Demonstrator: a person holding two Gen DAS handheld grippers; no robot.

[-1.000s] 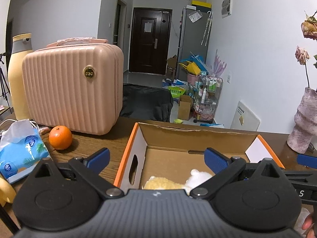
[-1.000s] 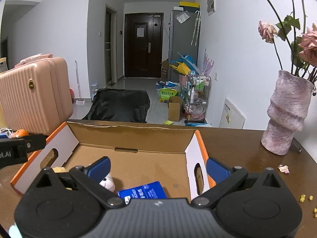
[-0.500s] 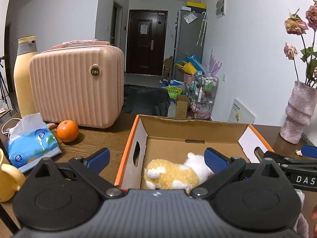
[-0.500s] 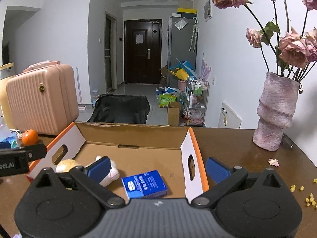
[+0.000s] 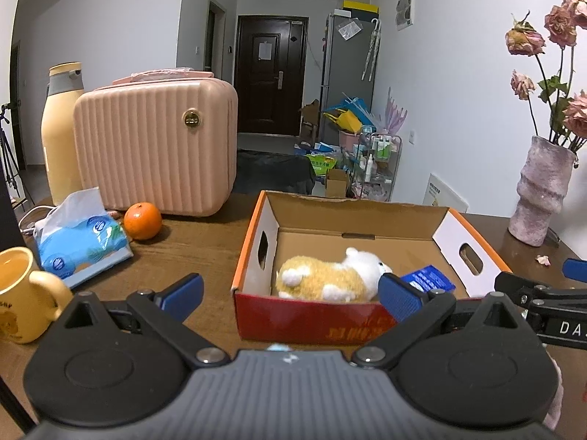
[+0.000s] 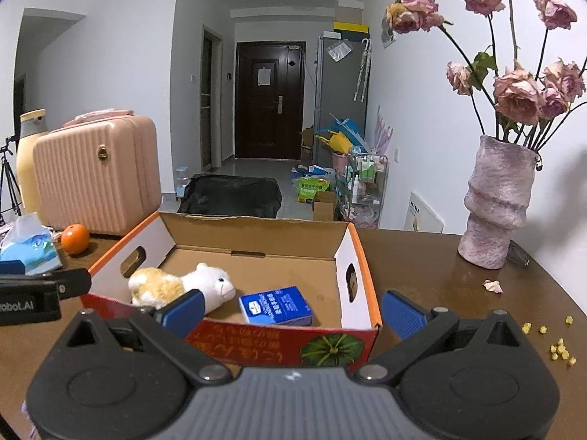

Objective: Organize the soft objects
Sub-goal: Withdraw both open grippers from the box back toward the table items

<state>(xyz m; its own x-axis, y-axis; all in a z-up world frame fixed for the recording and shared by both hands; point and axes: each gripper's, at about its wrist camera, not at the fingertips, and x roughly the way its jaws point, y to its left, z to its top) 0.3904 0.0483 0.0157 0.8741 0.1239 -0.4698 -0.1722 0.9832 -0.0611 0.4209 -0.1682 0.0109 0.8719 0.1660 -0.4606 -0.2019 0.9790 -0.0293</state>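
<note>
Both tools spread wide, nothing between the fingers. Left gripper (image 5: 290, 299) and right gripper (image 6: 293, 308) sit side by side just short of the near wall of the cardboard box (image 5: 312, 317), above rim height, so each camera looks down into it.

Plush toy (image 5: 330, 278) lies on its side on the box floor, dead ahead of the left gripper, head toward the right gripper. Blue tissue pack (image 6: 277, 305) lies beside it, straight ahead of the right gripper, close to the plush's nose; can't tell if they touch. Judgement: both soft items are already binned, which fits the empty, spread fingers.

Soft candidate outside the box: tissue bag (image 5: 79, 236), ahead-left of the left gripper. In its way: yellow mug (image 5: 24, 299) nearest on the left, orange (image 5: 143, 220) just beyond the bag. Pink case (image 5: 156, 148) and bottle (image 5: 62, 132) stand further back, clear of that reach.

Right side: vase (image 6: 497, 203) well off ahead-right, petal and yellow crumbs on the table (image 6: 422, 256). Something pale at the bottom-right edge of the left view, possibly fabric; too cropped to say.
</note>
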